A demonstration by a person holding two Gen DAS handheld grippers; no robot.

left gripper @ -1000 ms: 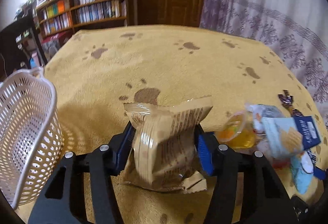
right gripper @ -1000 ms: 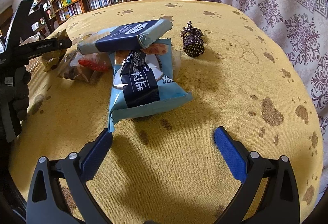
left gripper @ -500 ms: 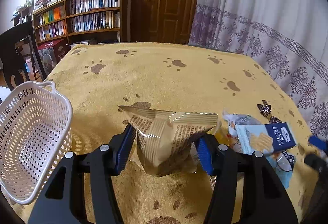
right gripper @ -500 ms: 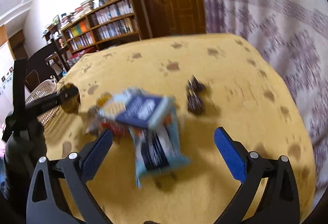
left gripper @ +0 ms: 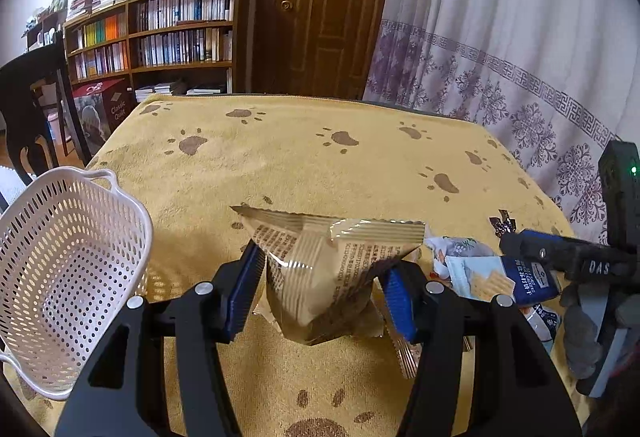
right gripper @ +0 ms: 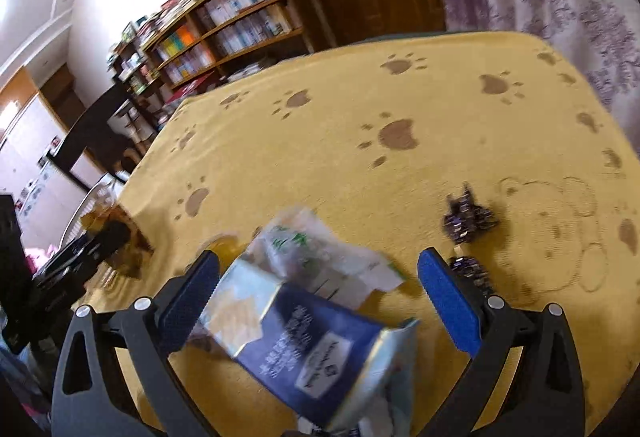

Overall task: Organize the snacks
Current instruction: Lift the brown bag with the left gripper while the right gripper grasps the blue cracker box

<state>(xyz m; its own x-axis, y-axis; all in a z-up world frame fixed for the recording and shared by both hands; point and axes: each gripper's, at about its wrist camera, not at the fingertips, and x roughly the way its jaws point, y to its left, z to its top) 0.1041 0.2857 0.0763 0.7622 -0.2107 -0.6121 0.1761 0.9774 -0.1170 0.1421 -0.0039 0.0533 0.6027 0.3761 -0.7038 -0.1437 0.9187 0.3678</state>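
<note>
My left gripper (left gripper: 320, 293) is shut on a tan snack bag (left gripper: 328, 277), held just above the yellow paw-print cloth (left gripper: 304, 157). A white perforated basket (left gripper: 68, 277) stands to its left, tilted in the view. My right gripper (right gripper: 320, 301) is open, its blue pads either side of a navy-and-white cracker packet (right gripper: 296, 345) without touching it. Under that packet lies a white-green wrapper (right gripper: 320, 257). The same cracker packet (left gripper: 500, 279) shows in the left wrist view, with the right gripper's black body over it.
Two dark purple wrapped candies (right gripper: 468, 221) lie on the cloth right of the pile. A bookshelf (left gripper: 160, 45), a wooden door (left gripper: 324, 5) and a patterned curtain (left gripper: 500, 49) stand beyond the table. A dark chair (left gripper: 32, 105) is at the far left.
The left gripper has lifted the tan bag and tipped up, bringing the basket closer. The right gripper swung away, then came down over the cracker packet, which now sits between its open fingers.
</note>
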